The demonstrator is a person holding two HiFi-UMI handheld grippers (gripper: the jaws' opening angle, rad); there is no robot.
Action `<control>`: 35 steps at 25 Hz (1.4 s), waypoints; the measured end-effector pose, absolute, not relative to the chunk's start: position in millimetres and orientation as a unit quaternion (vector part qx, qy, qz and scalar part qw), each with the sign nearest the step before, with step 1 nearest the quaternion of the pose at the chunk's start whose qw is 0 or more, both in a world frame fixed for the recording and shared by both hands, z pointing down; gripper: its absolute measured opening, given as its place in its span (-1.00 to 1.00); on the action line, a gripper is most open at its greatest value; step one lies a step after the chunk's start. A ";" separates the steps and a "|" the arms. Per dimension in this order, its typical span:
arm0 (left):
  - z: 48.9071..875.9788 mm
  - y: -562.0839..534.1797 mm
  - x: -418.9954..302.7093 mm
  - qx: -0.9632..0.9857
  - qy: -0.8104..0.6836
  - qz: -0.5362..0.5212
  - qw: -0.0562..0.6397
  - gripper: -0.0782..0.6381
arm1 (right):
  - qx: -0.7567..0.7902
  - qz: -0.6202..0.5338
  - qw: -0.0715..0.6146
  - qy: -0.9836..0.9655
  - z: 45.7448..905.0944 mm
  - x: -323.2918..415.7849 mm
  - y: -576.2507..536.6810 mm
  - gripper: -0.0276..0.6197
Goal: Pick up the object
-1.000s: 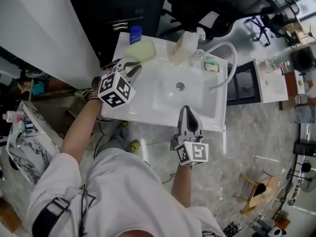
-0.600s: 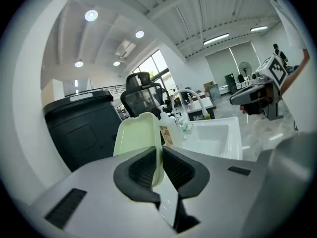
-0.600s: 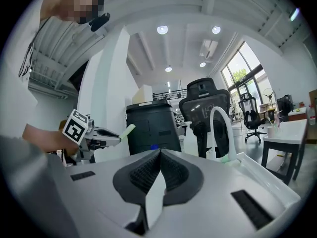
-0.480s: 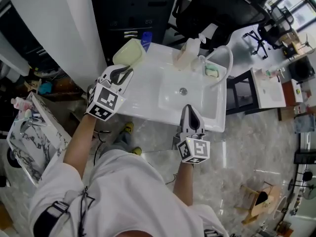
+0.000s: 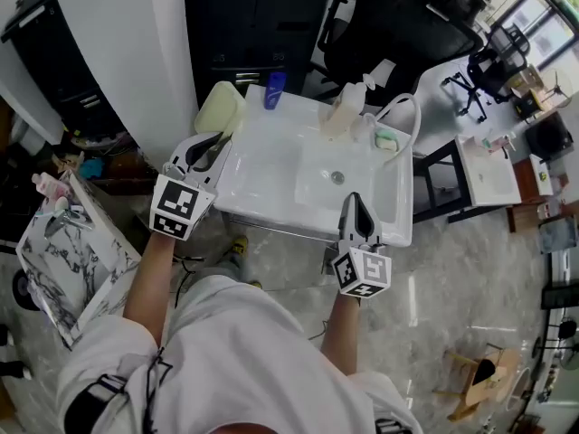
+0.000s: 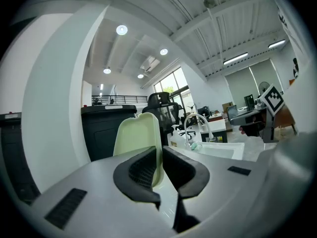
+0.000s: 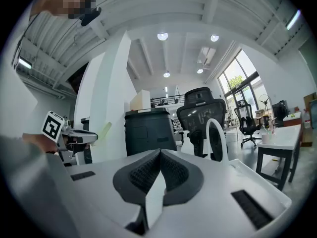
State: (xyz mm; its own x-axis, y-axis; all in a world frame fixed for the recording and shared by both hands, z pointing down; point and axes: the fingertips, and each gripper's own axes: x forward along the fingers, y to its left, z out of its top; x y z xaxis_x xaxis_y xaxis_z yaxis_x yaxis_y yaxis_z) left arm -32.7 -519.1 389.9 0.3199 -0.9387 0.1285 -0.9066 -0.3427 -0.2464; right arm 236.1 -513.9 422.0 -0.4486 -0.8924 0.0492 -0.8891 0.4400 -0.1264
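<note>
The object is a pale green flat tray [image 5: 221,107], hanging just past the far left corner of the white sink [image 5: 271,165]. My left gripper [image 5: 210,147] is shut on its near edge. In the left gripper view the pale green tray [image 6: 138,138] stands upright, pinched between the dark pads [image 6: 143,170] of my left gripper [image 6: 159,157]. My right gripper [image 5: 355,204] rests at the sink's front rim. In the right gripper view my right gripper [image 7: 159,157] is shut on a thin white edge [image 7: 154,197], seemingly that rim.
On the sink's back edge stand a blue bottle [image 5: 275,89], a pale soap dispenser [image 5: 346,107], a green soap [image 5: 387,138] and a white arched faucet [image 5: 407,116]. A black cabinet [image 5: 253,25] and office chair [image 5: 398,34] stand behind, a white pillar [image 5: 127,43] to the left.
My left gripper has lifted the green tray off the sink's corner and carried it left, tipping it upright. The right gripper has stayed at the front rim.
</note>
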 end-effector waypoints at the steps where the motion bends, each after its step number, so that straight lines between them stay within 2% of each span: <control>1: 387.3 -515.6 -34.2 -0.808 0.573 -0.118 0.065 -0.63 | -0.525 -0.065 0.012 0.849 421.3 235.6 -512.5 -0.90; 13: 374.4 -495.5 -43.4 -0.806 0.586 -0.065 0.051 -0.63 | -0.547 -0.049 0.013 0.836 414.6 244.9 -506.1 -0.90; 35: 368.5 -493.3 -42.5 -0.807 0.586 -0.045 0.056 -0.63 | -0.559 -0.038 0.007 0.828 410.9 253.9 -504.3 -0.91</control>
